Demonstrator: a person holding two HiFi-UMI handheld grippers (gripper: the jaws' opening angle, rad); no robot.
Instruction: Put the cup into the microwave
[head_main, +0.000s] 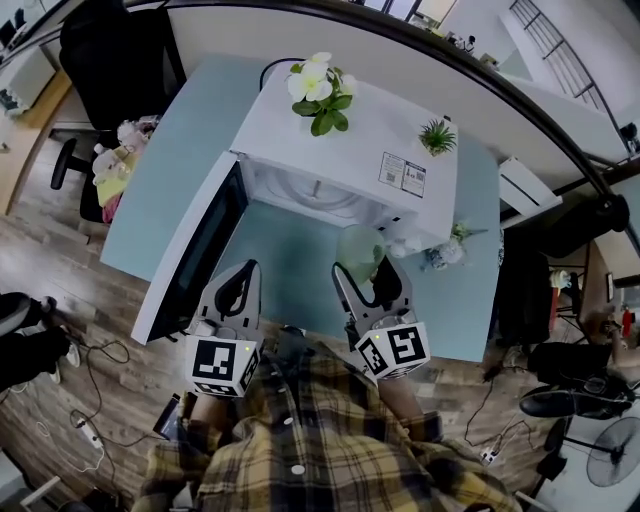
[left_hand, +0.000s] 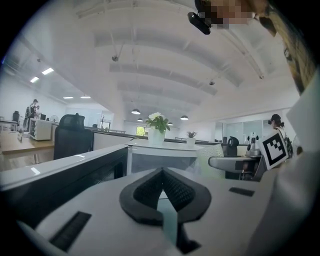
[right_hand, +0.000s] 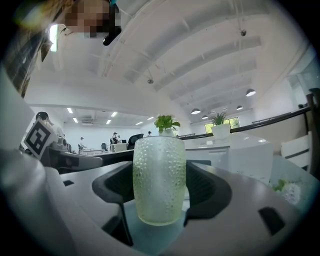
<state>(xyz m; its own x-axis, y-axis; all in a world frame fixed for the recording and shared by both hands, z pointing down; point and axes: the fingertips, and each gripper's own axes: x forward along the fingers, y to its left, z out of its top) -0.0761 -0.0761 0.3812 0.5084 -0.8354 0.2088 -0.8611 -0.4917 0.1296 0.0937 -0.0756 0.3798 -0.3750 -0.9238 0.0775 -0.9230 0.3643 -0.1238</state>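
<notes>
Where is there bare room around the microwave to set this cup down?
Bare table lies in front of the open microwave, between its door and the cup. A wider bare strip runs left of the door. It is crowded where small ornaments sit by the microwave's right front corner.

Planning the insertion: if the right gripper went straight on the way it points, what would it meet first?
Probably the microwave: the right gripper, shut on the cup, points into its open front, so the way looks free until the inside back wall; depth is unclear.
</notes>
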